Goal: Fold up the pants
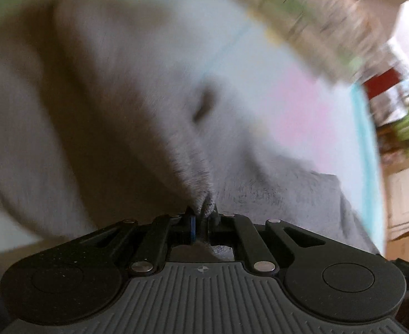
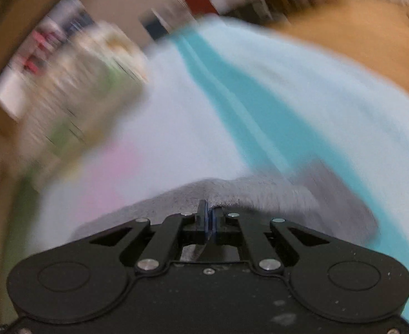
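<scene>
Grey pants [image 1: 98, 117] fill the left wrist view, lifted and stretched away from the camera in a blurred fold. My left gripper [image 1: 203, 213] is shut on a bunched edge of that grey cloth. In the right wrist view the pants [image 2: 260, 194] show as a grey band lying over a pale blue bedspread [image 2: 329, 89]. My right gripper [image 2: 210, 214] is shut on the near edge of the grey cloth, which is pinched thin between its pads. Both views are smeared by motion.
The bedspread [image 1: 302, 111] has a pink patch and a teal stripe [image 2: 232, 91]. Beyond the bed's far edge are a blurred patterned cloth [image 2: 73, 89], cardboard boxes and shelving [image 1: 399, 117]. Wooden floor [image 2: 357, 33] shows at the upper right.
</scene>
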The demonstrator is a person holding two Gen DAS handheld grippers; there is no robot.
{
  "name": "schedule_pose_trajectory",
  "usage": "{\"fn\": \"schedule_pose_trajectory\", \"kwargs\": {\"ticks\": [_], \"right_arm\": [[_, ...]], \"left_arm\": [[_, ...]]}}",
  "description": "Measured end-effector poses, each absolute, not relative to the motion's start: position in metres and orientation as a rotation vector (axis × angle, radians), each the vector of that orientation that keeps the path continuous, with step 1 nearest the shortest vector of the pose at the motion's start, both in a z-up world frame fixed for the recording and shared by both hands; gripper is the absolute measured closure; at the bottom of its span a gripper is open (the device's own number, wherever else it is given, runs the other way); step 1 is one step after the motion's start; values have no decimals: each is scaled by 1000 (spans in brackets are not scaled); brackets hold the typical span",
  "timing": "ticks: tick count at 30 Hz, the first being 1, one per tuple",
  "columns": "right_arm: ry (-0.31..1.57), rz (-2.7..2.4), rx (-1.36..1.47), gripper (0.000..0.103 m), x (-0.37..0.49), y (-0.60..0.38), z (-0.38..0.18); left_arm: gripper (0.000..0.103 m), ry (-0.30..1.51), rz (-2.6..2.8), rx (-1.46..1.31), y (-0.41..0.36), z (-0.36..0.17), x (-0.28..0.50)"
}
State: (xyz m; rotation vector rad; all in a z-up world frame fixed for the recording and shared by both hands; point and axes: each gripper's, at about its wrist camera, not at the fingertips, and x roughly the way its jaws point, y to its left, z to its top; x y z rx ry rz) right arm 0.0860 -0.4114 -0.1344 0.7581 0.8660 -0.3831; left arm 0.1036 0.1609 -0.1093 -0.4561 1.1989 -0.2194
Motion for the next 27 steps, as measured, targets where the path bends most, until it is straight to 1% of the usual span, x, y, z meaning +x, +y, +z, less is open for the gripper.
{"fn": "schedule_pose_trajectory", "kwargs": {"ticks": [2,3,7,11,13,14,15,16,18,21,27], "right_arm": [[985,-419,790,99,80,-413,-166],[1000,-426,817,99,77,-413,-174],[962,-425,834,99,69,-414,-175],[902,-383,752,98,62,-412,-155],[890,-370,736,89,60,-411,-147],[900,-371,749,87,59,-413,-147],[920,-365,781,82,58,-417,-152],[931,-366,819,71,58,-418,-155],[923,-384,904,58,54,-426,-162],[896,-421,979,58,49,-434,-167],[874,-561,941,56,44,-446,-160]], "left_arm": [[96,1233,-188,-456,157,-128,102],[96,1224,-183,-462,157,-130,102],[96,1188,-191,-471,154,-121,108],[96,1171,-206,-430,149,-117,102],[95,1199,-192,-438,152,-127,98],[94,1196,-192,-457,155,-132,93],[94,1187,-197,-473,156,-134,92],[94,1185,-200,-482,157,-133,91],[94,1185,-209,-499,160,-133,92],[94,1189,-218,-492,163,-134,91],[94,1195,-225,-386,155,-130,91]]}}
